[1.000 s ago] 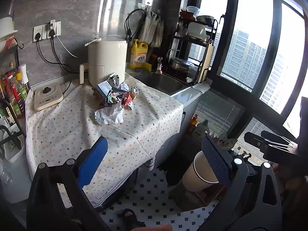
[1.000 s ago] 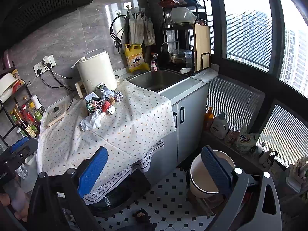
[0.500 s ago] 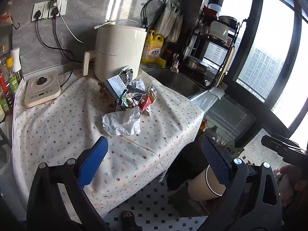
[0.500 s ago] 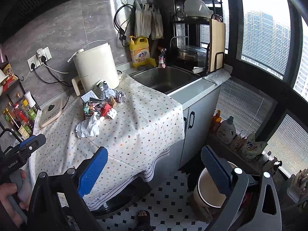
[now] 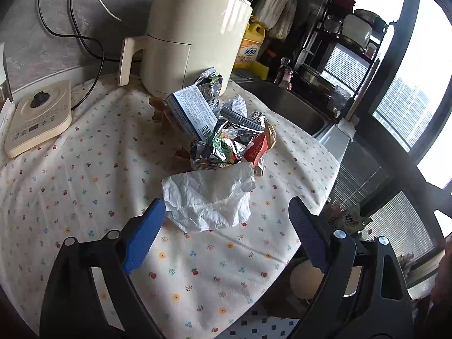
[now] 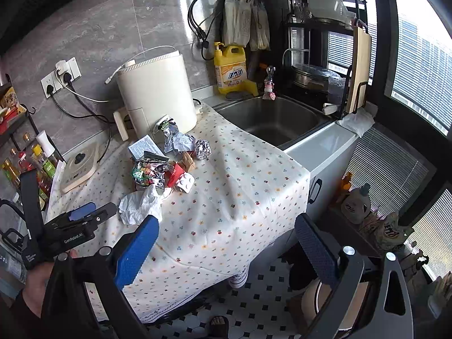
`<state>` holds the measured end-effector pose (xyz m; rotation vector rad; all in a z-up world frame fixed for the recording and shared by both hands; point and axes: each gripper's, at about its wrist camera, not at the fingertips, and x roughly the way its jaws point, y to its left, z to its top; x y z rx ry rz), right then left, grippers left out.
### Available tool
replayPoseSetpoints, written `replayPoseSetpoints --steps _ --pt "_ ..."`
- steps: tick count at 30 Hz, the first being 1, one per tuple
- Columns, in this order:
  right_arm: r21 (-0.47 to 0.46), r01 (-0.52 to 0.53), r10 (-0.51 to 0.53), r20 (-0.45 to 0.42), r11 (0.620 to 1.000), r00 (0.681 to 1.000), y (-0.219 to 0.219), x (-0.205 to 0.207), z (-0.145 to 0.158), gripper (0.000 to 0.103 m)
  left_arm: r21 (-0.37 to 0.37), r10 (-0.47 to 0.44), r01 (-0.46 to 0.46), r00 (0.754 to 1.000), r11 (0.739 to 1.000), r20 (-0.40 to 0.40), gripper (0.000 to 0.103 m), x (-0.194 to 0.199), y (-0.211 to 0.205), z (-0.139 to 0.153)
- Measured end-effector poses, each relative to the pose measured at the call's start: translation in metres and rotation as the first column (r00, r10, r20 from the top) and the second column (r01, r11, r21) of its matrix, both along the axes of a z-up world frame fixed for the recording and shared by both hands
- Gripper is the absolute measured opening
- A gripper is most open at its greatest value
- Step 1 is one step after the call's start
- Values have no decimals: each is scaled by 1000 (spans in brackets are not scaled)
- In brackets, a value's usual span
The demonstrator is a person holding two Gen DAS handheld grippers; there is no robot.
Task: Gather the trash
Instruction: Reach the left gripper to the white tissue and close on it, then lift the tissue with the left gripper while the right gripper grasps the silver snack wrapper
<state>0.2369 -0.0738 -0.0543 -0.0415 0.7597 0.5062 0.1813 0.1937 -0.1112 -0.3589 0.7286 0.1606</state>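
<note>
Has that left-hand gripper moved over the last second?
Yes. The left gripper has come in toward the crumpled white paper on the tablecloth, jaws open and just closing slightly, nothing between them.

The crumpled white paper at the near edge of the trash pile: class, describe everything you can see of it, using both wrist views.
The crumpled white paper is one thin, creased sheet, wadded loosely, with a glossy look like tissue or wrapping paper. It lies on the flower-print tablecloth at the near end of the trash pile, its far edge against the crinkled foil wrappers. Nothing holds it: the left gripper is open just before it, one blue pad beside its near corner.
</note>
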Motion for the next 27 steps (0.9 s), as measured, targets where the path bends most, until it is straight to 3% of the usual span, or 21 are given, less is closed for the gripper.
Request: replayPoseSetpoints --steps 5,7,9,14,17,27 --pt "-1 -18 18 -22 1000 1000 28 13 -11 95 39 -30 32 997 999 -71 85 29 13 -28" --pt "5 -18 18 -40 1000 999 36 18 -16 95 53 -40 47 992 997 -122 79 42 18 -42" --pt "11 -23 24 -56 1000 998 46 22 -20 95 38 -52 59 985 998 -163 67 49 22 -53" --pt "0 -65 65 -70 998 995 73 31 -29 95 43 -77 87 977 995 -198 6 46 29 -62" --pt "3 -97 97 -94 995 991 92 40 -38 94 23 -73 78 979 997 -189 4 34 41 -62" --pt "43 -251 255 -150 967 955 164 60 -53 82 11 91 -90 990 996 -104 4 -19 94 -33"
